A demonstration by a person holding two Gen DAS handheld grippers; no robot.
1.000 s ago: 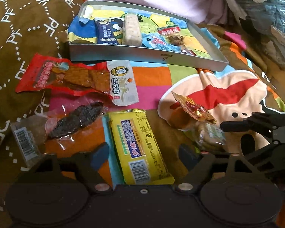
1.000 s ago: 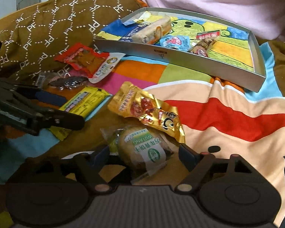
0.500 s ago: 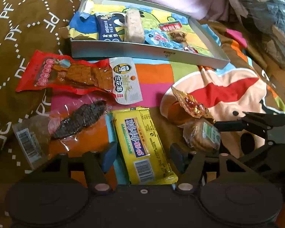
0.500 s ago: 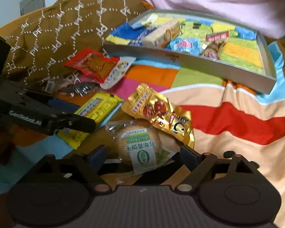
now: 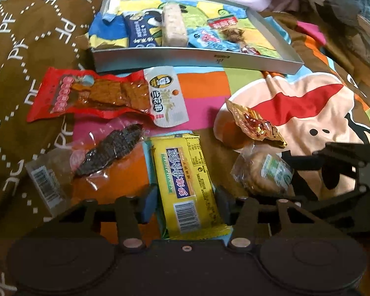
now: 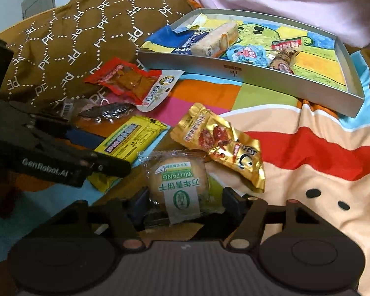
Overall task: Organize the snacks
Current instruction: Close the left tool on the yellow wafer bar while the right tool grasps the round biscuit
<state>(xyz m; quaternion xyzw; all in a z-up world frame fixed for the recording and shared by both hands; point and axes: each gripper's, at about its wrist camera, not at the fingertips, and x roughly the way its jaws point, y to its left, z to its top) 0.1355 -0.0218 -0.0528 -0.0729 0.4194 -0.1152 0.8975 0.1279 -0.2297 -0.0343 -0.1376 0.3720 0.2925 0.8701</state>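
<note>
step: grabbing snacks | left gripper (image 5: 185, 201) fingers closing round yellow pack (image 5: 185, 185) — right gripper (image 6: 182, 201) fingers round biscuit (image 6: 178, 180), neither clamped | next: squeeze, carry to tray (image 6: 246, 74) at 12 o'clock

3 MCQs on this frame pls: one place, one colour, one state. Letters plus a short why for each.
1. Where does the gold packet lie?
A. inside the tray
B. on the blanket, partly over the round biscuit pack
C. under the red packet

2. What colour is the long packet between the left tool's fingers?
A. yellow
B. blue
C. white

3. How does the right tool stand to the round biscuit pack?
A. far from it, near the tray
B. fingers on either side of it
C. holding it above the tray

Answers:
1. B: the right wrist view shows it on the bed cover, its lower edge overlapping the biscuit pack, outside the grey tray.
2. A: the left tool straddles a yellow wrapper with a barcode.
3. B: the pack sits between the two fingers, down by the blanket.
</note>
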